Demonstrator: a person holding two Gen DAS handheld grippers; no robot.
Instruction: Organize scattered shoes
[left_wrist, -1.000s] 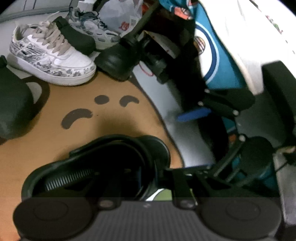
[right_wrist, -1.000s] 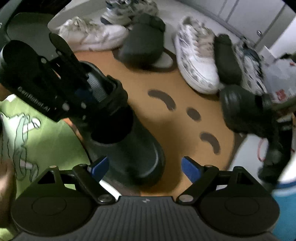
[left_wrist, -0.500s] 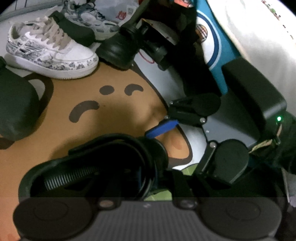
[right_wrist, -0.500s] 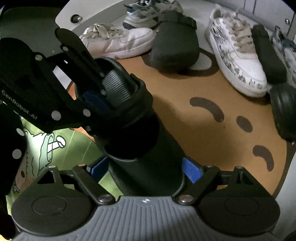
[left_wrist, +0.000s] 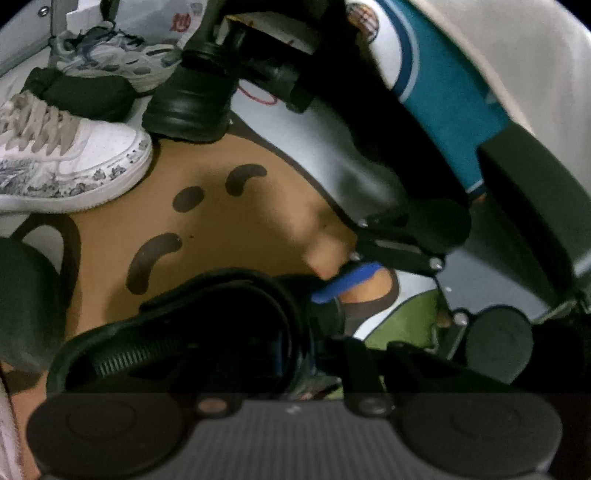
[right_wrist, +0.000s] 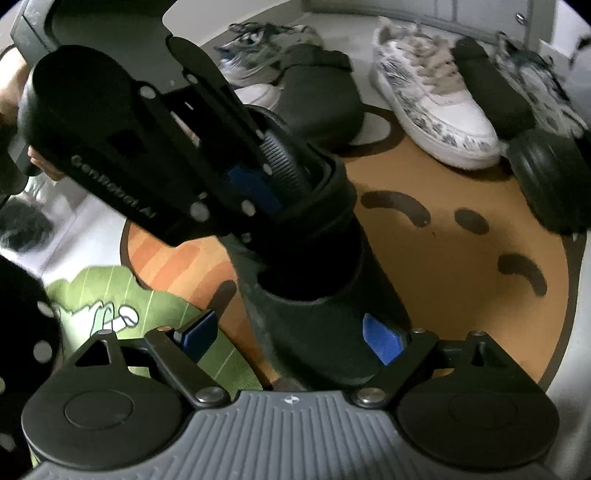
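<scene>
Left tool (right_wrist: 255, 192): clenched on the back rim of a black clog (right_wrist: 317, 295), one finger reaching inside the opening. Judged reason: the rim is the only thin edge this bulky shoe offers, so pinching it lets the shoe be carried and steered.

Black clog: in the middle foreground, over the near edge of a tan rug (right_wrist: 461, 295), tilted with its toe toward the right camera. I cannot tell whether its sole touches the rug.

Right tool (right_wrist: 291, 339): released, its blue pads (right_wrist: 382, 341) standing either side of the clog's toe. The right pad looks to be just at the toe's side, but whether it touches I cannot tell. Judged reason: it is placed to take or steady the front end, so both ends are controlled.

Far row, left to right in the right view: a blurred grey trainer (right_wrist: 258, 55) with a white shoe edge below it, a dark clog (right_wrist: 317, 103), a patterned white trainer (right_wrist: 432, 107), a slim black shoe (right_wrist: 487, 96), another grey trainer (right_wrist: 532, 81), and a black clog toe (right_wrist: 550, 177). Judged reason: they lie side by side along the rug's far edge, like a line being built.

Count: two tools; about eight shoes, the held clog included; blur makes the far left uncertain.
</scene>
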